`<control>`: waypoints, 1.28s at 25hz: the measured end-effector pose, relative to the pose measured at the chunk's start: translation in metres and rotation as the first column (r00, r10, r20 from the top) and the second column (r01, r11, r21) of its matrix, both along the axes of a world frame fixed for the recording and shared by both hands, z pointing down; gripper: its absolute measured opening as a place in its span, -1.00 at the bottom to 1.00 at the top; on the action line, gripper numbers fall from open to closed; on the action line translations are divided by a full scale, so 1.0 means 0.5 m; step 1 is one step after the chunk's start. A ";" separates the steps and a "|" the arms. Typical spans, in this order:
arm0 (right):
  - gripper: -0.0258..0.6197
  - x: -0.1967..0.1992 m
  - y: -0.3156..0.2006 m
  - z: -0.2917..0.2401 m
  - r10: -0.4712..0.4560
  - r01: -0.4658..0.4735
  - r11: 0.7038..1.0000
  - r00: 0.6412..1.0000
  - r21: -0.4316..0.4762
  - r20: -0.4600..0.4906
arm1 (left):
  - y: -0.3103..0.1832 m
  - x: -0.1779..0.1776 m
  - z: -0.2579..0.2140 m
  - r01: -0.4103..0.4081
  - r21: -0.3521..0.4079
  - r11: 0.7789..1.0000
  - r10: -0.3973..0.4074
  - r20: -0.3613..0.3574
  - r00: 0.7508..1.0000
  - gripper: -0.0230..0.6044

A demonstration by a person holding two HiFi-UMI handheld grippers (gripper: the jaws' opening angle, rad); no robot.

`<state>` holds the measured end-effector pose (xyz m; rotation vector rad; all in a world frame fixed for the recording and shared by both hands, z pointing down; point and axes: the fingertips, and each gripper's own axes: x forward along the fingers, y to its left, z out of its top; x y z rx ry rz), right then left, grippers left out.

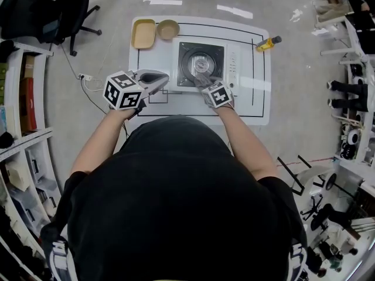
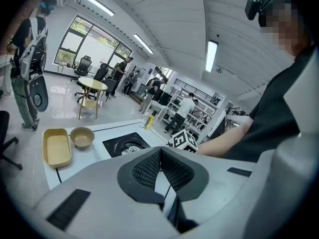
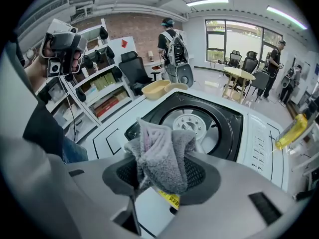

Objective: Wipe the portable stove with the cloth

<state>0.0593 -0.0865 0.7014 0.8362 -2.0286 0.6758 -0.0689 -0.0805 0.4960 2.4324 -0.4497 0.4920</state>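
Right claw: my right gripper is clamped on the cloth. The jaws stand a little apart, with the bunched grey cloth filling the gap between the pads. The cloth rises above the jaw tips in folds, and a yellow tag hangs beneath it.

Position: in the head view the right gripper is over the near edge of the portable stove, with its tips toward the round burner. I cannot tell whether the cloth touches the stove surface.

Left claw: my left gripper is closed, its ribbed pads meeting at the far tips with nothing between them. In the head view it is held just left of the stove, over the near-left part of the white table, with its tips turned right toward the stove.

Task item: the stove sits at the middle of the table inside the black outline. Its control panel runs along its right side.

Other items: a yellow tray and a tan bowl lie side by side at the far left of the table, just beyond the stove's far-left corner. A yellow bottle-like object lies at the far right edge, apart from the stove. An office chair stands on the floor to the far left, and shelving lines the left wall.
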 end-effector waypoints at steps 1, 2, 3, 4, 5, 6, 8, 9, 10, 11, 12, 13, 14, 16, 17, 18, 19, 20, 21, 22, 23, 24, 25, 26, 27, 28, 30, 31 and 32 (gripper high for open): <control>-0.28 -0.007 -0.001 0.000 -0.009 0.009 1.000 1.000 0.001 0.006 | -0.002 0.000 0.001 -0.001 0.000 1.000 0.001 0.001 1.000 -0.85; -0.28 -0.015 -0.002 -0.002 -0.019 0.019 1.000 1.000 0.003 0.011 | -0.004 -0.001 0.002 -0.002 0.000 1.000 0.002 0.002 1.000 -0.85; -0.28 -0.021 -0.004 -0.004 -0.028 0.028 1.000 0.999 0.004 0.016 | -0.005 -0.001 0.002 -0.002 -0.001 1.000 0.002 0.002 1.000 -0.85; -0.28 -0.028 -0.005 -0.006 -0.037 0.036 0.999 0.999 0.005 0.021 | -0.006 -0.002 0.002 -0.003 -0.001 1.000 0.003 0.003 1.000 -0.85; -0.28 -0.035 -0.006 -0.009 -0.044 0.044 0.999 0.999 0.007 0.025 | -0.006 -0.003 0.002 -0.003 -0.001 1.000 0.003 0.004 1.000 -0.85; -0.28 -0.040 -0.006 -0.010 -0.051 0.050 0.999 0.998 0.008 0.028 | -0.005 -0.003 0.001 -0.005 -0.001 1.000 0.005 0.005 1.000 -0.85; -0.28 -0.047 -0.003 -0.008 -0.055 0.055 0.998 0.998 0.001 0.030 | -0.002 -0.004 0.000 -0.007 -0.001 1.000 0.007 0.005 1.000 -0.85; -0.28 -0.050 -0.001 -0.007 -0.059 0.059 0.998 0.998 -0.001 0.031 | -0.001 -0.004 -0.001 -0.007 0.000 1.000 0.007 0.005 1.000 -0.85; -0.28 -0.053 -0.001 -0.006 -0.064 0.064 0.998 0.998 0.000 0.030 | -0.002 -0.003 -0.002 -0.007 0.001 1.000 0.007 0.005 1.000 -0.85; -0.28 -0.055 -0.002 -0.006 -0.069 0.069 0.998 0.997 0.001 0.028 | -0.003 -0.003 -0.004 -0.006 0.002 1.000 0.006 0.004 1.000 -0.85; -0.28 -0.057 -0.003 -0.006 -0.073 0.073 0.997 0.997 0.001 0.027 | -0.004 -0.002 -0.006 -0.005 0.003 1.000 0.005 0.004 1.000 -0.85; -0.27 -0.058 -0.004 -0.007 -0.078 0.078 0.997 0.997 0.001 0.028 | -0.005 -0.001 -0.008 -0.005 0.004 1.000 0.005 0.004 1.000 -0.85; -0.27 -0.058 -0.004 -0.008 -0.082 0.082 0.997 0.996 -0.001 0.027 | -0.005 -0.001 -0.009 -0.004 0.005 1.000 0.004 0.005 1.000 -0.85; -0.27 -0.054 -0.002 -0.006 -0.082 0.082 0.997 0.996 -0.009 0.025 | -0.003 -0.001 -0.009 -0.001 0.007 1.000 0.001 0.006 1.000 -0.85; -0.27 -0.053 -0.002 -0.007 -0.080 0.080 0.997 0.996 -0.011 0.029 | -0.002 -0.001 -0.009 0.001 0.008 1.000 -0.001 0.006 1.000 -0.85; -0.27 -0.051 -0.003 -0.008 -0.076 0.077 0.997 0.996 -0.013 0.035 | -0.002 -0.001 -0.009 0.003 0.009 1.000 -0.003 0.006 1.000 -0.85; -0.27 -0.050 -0.004 -0.010 -0.071 0.072 0.997 0.997 -0.014 0.042 | -0.002 -0.002 -0.009 0.005 0.009 1.000 -0.005 0.005 1.000 -0.85; -0.27 -0.048 -0.006 -0.014 -0.064 0.065 0.998 0.997 -0.013 0.049 | -0.003 -0.002 -0.010 0.006 0.009 1.000 -0.006 0.004 1.000 -0.85; -0.27 -0.045 -0.010 -0.018 -0.055 0.055 0.998 0.997 -0.011 0.055 | -0.004 -0.003 -0.010 0.007 0.009 1.000 -0.007 0.003 1.000 -0.85; -0.27 -0.040 -0.014 -0.023 -0.042 0.043 0.999 0.997 -0.009 0.063 | -0.005 -0.003 -0.010 0.008 0.008 1.000 -0.008 0.001 1.000 -0.85; -0.27 -0.035 -0.020 -0.029 -0.027 0.028 1.000 0.997 -0.005 0.073 | -0.007 -0.003 -0.010 0.009 0.007 1.000 -0.009 -0.001 1.000 -0.85; -0.27 -0.028 -0.027 -0.037 -0.010 0.011 1.000 0.996 -0.001 0.084 | -0.009 -0.003 -0.011 0.011 0.006 1.000 -0.011 -0.003 1.000 -0.85; -0.27 -0.019 -0.036 -0.047 0.009 -0.009 1.000 0.995 0.006 0.095 | -0.011 -0.003 -0.011 0.012 0.006 1.000 -0.012 -0.005 1.000 -0.85; -0.27 -0.008 -0.046 -0.058 0.030 -0.031 0.999 0.994 0.013 0.107 | -0.014 -0.002 -0.012 0.014 0.008 1.000 -0.014 -0.006 1.000 -0.85; -0.27 0.003 -0.056 -0.071 0.051 -0.054 0.998 0.992 0.021 0.119 | -0.017 -0.001 -0.014 0.015 0.010 1.000 -0.015 -0.007 1.000 -0.85; -0.27 0.015 -0.066 -0.084 0.072 -0.077 0.997 0.989 0.028 0.132 | -0.018 0.001 -0.016 0.016 0.011 1.000 -0.016 -0.008 1.000 -0.85; -0.27 0.038 -0.082 -0.110 0.108 -0.116 0.992 0.982 0.044 0.153 | -0.020 0.005 -0.019 0.016 0.013 1.000 -0.016 -0.011 1.000 -0.85; -0.27 0.050 -0.088 -0.122 0.121 -0.131 0.990 0.980 0.053 0.159 | -0.019 0.008 -0.020 0.014 0.014 1.000 -0.014 -0.013 1.000 -0.85; -0.27 0.061 -0.093 -0.133 0.132 -0.143 0.988 0.978 0.062 0.163 | -0.018 0.012 -0.021 0.011 0.014 1.000 -0.011 -0.014 1.000 -0.85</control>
